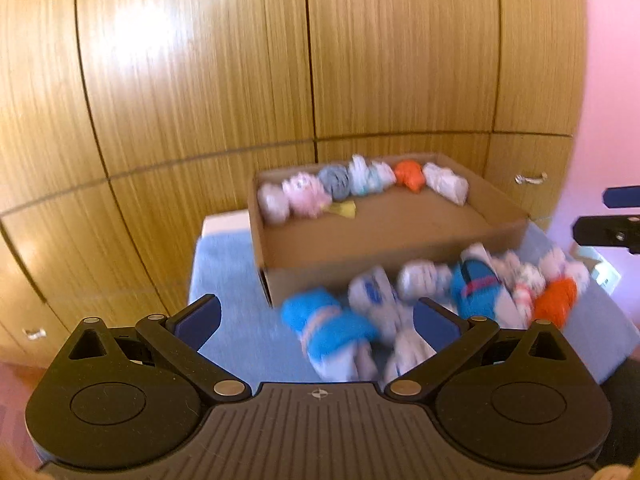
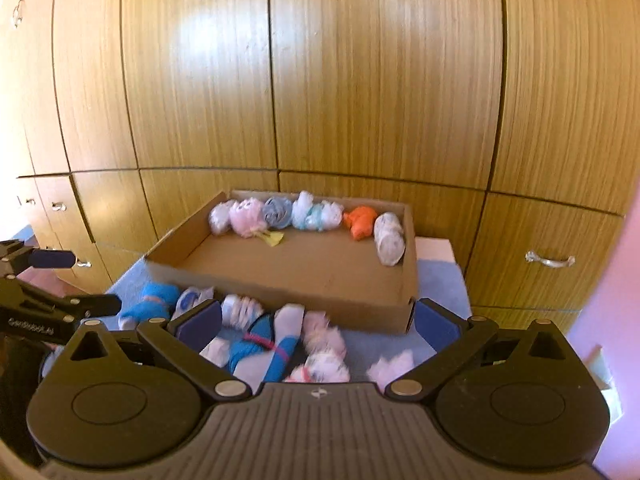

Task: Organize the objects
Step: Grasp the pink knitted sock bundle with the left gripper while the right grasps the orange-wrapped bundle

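A shallow cardboard box (image 1: 400, 240) (image 2: 280, 280) stands on a blue cloth. Along its back wall lies a row of several rolled sock bundles, among them a pink one (image 2: 248, 218), a grey-blue one (image 2: 278, 212) and an orange one (image 1: 410, 176) (image 2: 360, 222). More bundles lie loose in front of the box: a blue one (image 1: 328, 328), a blue one with a pink band (image 2: 260, 348) and an orange one (image 1: 556, 300). My left gripper (image 1: 316, 316) is open and empty above the loose pile. My right gripper (image 2: 318, 322) is open and empty above the same pile.
Wooden cupboard doors (image 2: 360, 80) with metal handles (image 2: 550, 260) stand behind the table. The blue cloth (image 1: 228, 272) covers the table (image 1: 224, 220), whose white corner shows at the back. The other gripper shows at the frame edge (image 1: 608, 232) (image 2: 48, 304). A pink wall (image 1: 608, 80) is at the right.
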`<state>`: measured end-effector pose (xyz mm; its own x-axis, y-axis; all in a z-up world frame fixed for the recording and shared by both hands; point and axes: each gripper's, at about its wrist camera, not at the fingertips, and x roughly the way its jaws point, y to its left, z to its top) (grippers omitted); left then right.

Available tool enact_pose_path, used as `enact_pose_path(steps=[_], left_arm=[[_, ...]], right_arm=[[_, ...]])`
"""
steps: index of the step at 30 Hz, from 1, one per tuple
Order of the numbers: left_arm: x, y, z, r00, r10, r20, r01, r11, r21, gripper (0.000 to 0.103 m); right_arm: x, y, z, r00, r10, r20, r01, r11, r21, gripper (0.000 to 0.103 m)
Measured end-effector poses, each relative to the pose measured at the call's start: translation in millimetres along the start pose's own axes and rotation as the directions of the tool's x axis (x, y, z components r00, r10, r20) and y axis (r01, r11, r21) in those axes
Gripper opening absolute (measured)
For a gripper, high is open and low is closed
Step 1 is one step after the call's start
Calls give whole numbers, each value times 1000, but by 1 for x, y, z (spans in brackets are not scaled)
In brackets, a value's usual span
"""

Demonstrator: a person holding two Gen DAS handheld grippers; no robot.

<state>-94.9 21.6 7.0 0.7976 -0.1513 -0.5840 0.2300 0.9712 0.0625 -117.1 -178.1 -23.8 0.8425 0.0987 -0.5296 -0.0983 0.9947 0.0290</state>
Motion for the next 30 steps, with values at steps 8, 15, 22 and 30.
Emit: enact_pose_path(steps=[8,15,22,30], left_arm=[[6,-8,-43,998,-27,-63,27,1000,6,103],[21,-15,-53,993,-73,-96,72,997,-10,103],[33,-18,-57,986,-114,-122,110,993,-42,102],[34,-20,-61,973,-189,-136,183,982,-53,91]], right_arm=[[25,3,-42,998,-20,-65,21,1000,10,102],[42,4,-53,994,-62,-91,59,998,-33,94],[44,8,-52,993,-96,-68,90,993,-80,63],[26,4,-58,997,-56,-60,52,996,-68,58]])
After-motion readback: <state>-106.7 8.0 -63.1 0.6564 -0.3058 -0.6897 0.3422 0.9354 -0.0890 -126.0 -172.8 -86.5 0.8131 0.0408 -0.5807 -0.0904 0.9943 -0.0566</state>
